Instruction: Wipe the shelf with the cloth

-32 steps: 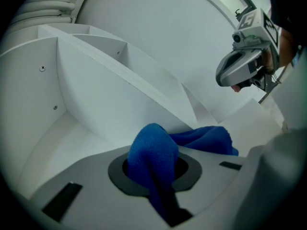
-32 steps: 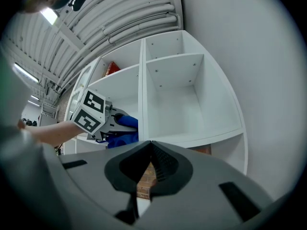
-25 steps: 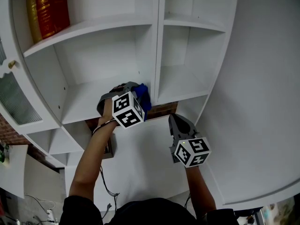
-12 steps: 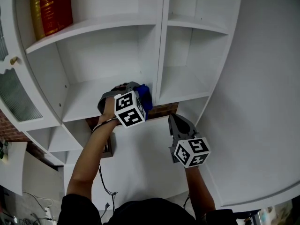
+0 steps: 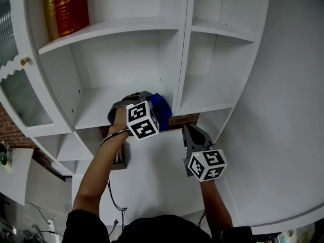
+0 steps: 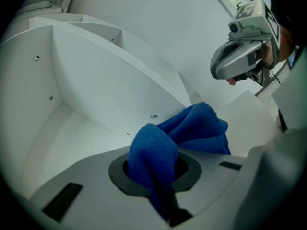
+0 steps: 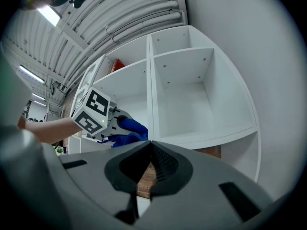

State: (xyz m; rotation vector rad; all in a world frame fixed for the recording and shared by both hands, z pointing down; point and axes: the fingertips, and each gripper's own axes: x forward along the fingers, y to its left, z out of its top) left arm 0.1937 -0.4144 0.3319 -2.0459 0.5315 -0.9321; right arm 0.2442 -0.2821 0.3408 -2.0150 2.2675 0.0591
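Vs 0.5 s ago: the whole shelving unit sits further right in the head view, and more of the ribbed glass door (image 5: 20,97) and its knob (image 5: 24,61) shows at the left edge. Left tongs (image 5: 154,106) (image 6: 160,176) have barely shifted relative to the unit. They're still closed on the blue cloth (image 5: 162,110) (image 6: 192,131) (image 7: 129,128), a fold of it pinched between the jaws. The rest of the cloth is bunched ahead of the tips at the right end of the shelf (image 5: 101,108) (image 6: 62,133), just beside the vertical divider (image 5: 183,49). Can't confirm the cloth actually touches the board. Right tongs (image 5: 190,131) (image 7: 148,150) haven't moved. They sit lower centre-right, well apart from the cloth, below the shelf's front edge, jaws together with nothing between them. Writing: the marker cubes (image 5: 142,120) carry only black-and-white square patterns. Any print on the red and gold packs (image 5: 66,6) is too small to read. Containers: those packs stand upright in the upper-left compartment, one level above the shelf with the cloth. Brick wall (image 5: 182,119) shows under the shelf's right end.
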